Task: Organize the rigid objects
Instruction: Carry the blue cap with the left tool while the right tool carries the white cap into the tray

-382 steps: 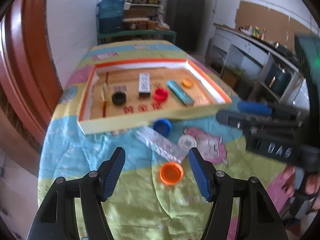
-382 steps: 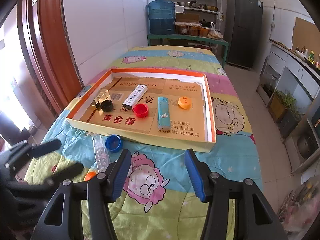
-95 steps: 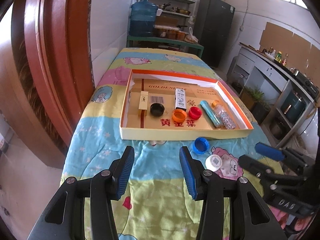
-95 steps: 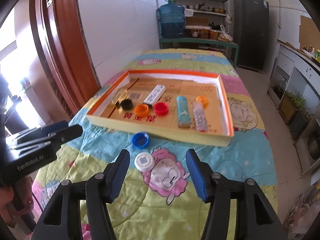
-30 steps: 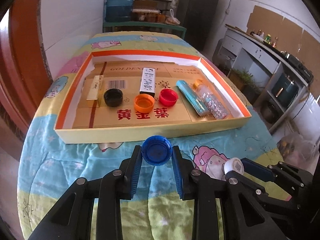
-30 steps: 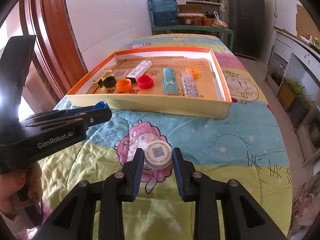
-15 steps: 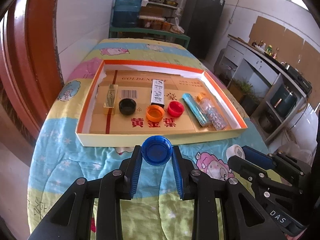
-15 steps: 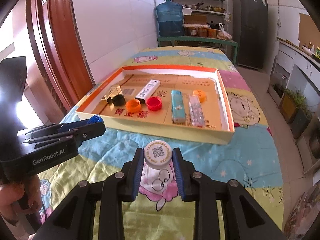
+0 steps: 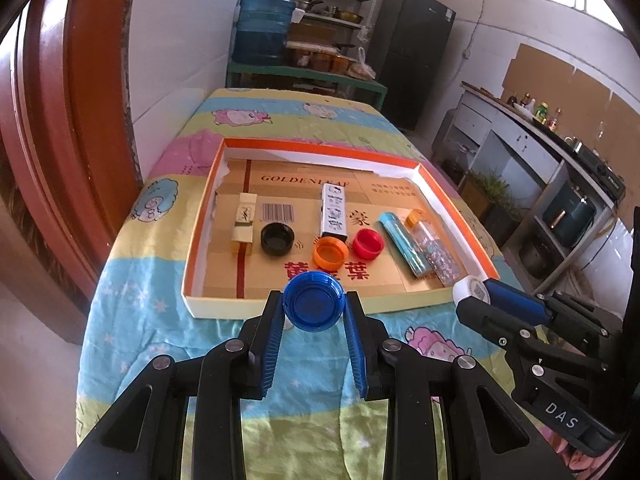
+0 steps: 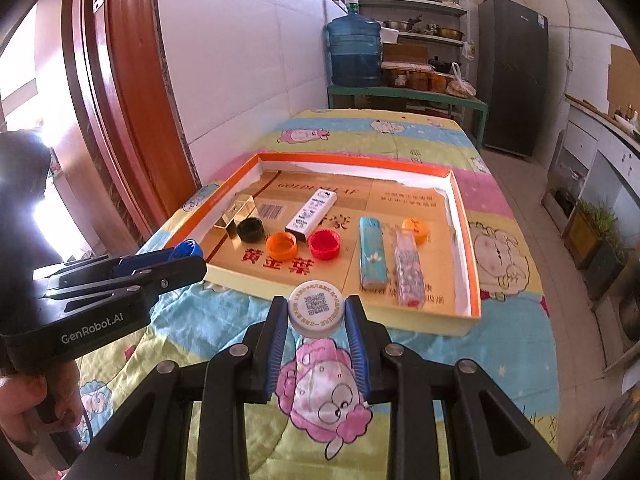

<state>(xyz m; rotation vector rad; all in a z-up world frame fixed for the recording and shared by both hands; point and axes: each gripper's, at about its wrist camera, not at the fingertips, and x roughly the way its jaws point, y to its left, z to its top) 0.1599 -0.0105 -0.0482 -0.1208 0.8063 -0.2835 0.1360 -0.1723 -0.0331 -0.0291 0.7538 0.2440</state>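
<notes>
Blue cap (image 9: 314,306) pinched between the left gripper (image 9: 314,312) pads at lower centre of the left wrist view, open side facing the camera, clear of the quilt (image 9: 144,320). White cap (image 10: 317,309) likewise clamped in the right gripper (image 10: 317,316) at lower centre of the right wrist view, printed code on top. Both grippers clenched on their caps, neither empty.

Straight ahead and above each cap in frame: the tray (image 9: 280,304), its near wall just past the fingertips in both views. Long axis of the tray running left to right across the picture, so a short forward reach over the near wall should do for either hand.

Inside, toward centre frame: black cap (image 9: 277,240), orange cap (image 9: 329,253) and red cap (image 9: 367,243) in a loose row running left to right. Bare cardboard between that row and the near wall, directly ahead of the blue cap. Left gripper nearer the cap row, by the look of it. Right gripper, seen at right edge of the left wrist view, nearer the tray's right end, where the blue stick (image 10: 372,255) and glitter tube (image 10: 408,270) lie lengthwise, pointing away from the camera. Open floor ahead of the white cap appears narrower, between red cap and blue stick.

Likely next: carry both caps over the near wall and set them beside the row.
</notes>
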